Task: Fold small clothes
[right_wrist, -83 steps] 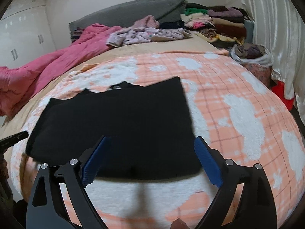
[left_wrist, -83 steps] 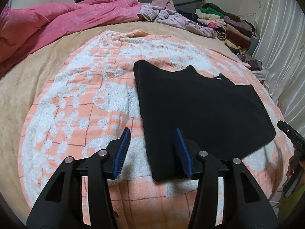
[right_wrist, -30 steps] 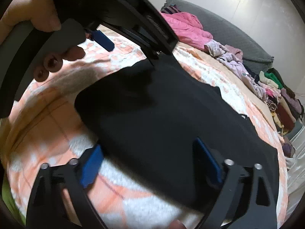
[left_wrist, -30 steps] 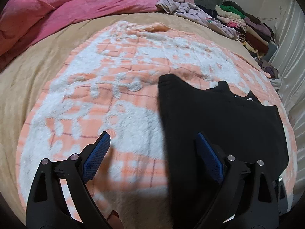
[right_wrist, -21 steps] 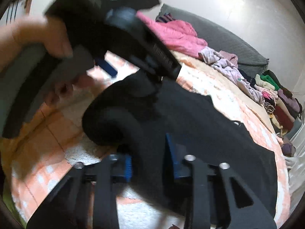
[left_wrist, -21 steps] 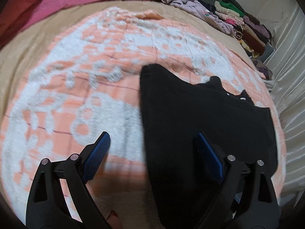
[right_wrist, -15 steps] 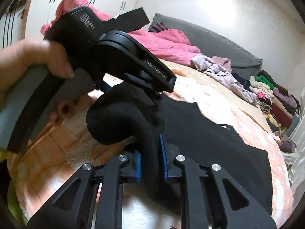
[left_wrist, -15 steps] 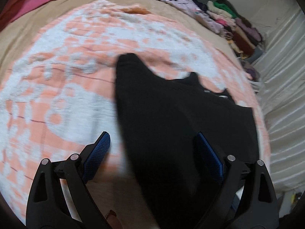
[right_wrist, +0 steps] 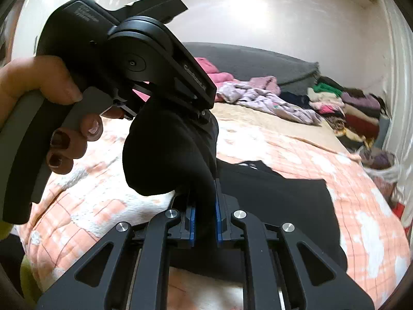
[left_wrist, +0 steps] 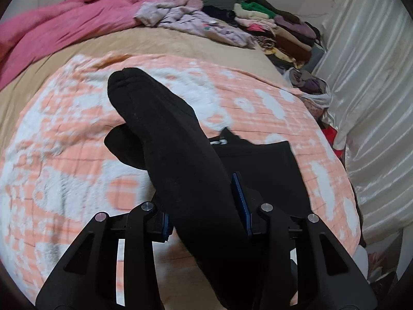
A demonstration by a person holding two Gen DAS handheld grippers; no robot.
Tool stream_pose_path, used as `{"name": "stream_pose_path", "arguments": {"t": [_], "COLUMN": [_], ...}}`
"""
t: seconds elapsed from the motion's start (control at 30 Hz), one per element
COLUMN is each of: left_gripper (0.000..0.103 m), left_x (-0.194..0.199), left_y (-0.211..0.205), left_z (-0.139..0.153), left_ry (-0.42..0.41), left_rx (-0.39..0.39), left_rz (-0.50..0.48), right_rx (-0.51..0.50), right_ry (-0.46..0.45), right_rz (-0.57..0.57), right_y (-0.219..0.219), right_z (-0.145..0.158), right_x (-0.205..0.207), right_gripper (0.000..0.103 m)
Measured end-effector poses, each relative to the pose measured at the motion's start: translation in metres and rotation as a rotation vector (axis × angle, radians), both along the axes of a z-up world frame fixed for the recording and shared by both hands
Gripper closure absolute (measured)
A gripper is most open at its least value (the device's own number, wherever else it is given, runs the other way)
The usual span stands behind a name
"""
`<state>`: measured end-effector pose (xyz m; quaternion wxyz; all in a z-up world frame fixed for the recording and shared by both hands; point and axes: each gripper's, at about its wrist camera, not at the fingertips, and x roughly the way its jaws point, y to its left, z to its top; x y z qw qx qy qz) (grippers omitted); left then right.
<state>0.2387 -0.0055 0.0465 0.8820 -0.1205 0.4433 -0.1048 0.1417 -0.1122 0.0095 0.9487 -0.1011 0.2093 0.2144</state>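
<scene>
You've lifted the black garment (left_wrist: pixel 180 160) off the bed (left_wrist: pixel 64 142): right hand-held gripper (right_wrist: pixel 205 217) clenched on it, left hand-held gripper (left_wrist: pixel 205 211) closing round it, toward twelve o'clock.

The right claw (right_wrist: pixel 205 217) has its blue pads pressed together on a fold of the black garment (right_wrist: pixel 167 155), pointing gently downward. The left claw (left_wrist: pixel 205 214), tilted steeply down, is closing, its pads on either side of the same cloth. A hand (right_wrist: pixel 49 95) grips the left claw's grey handle, fingers curled round it.
</scene>
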Motion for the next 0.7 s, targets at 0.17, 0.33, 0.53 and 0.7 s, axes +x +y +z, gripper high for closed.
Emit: {"name": "stream_pose_path", "arguments": {"t": [0.17, 0.33, 0.53, 0.7], "left_gripper": [0.072, 0.072, 0.072, 0.072], "left_x": [0.006, 0.011, 0.016, 0.021], "left_y": [-0.044, -0.076, -0.107, -0.133], "left_z": [0.001, -0.004, -0.010, -0.022], "left_ry": [-0.009, 0.003, 0.018, 0.038], "left_rx": [0.040, 0.055, 0.080, 0.090], "left_rz": [-0.040, -0.068, -0.089, -0.112], "right_rx": [0.060, 0.102, 0.147, 0.166], "right_ry": [0.028, 0.057, 0.091, 0.125], "right_rz": [-0.047, -0.091, -0.129, -0.159], "right_y": [-0.033, -0.059, -0.086, -0.105], "right_z": [-0.003, -0.013, -0.023, -0.033], "right_x": [0.003, 0.004, 0.007, 0.009], "right_gripper": [0.097, 0.097, 0.097, 0.097]}}
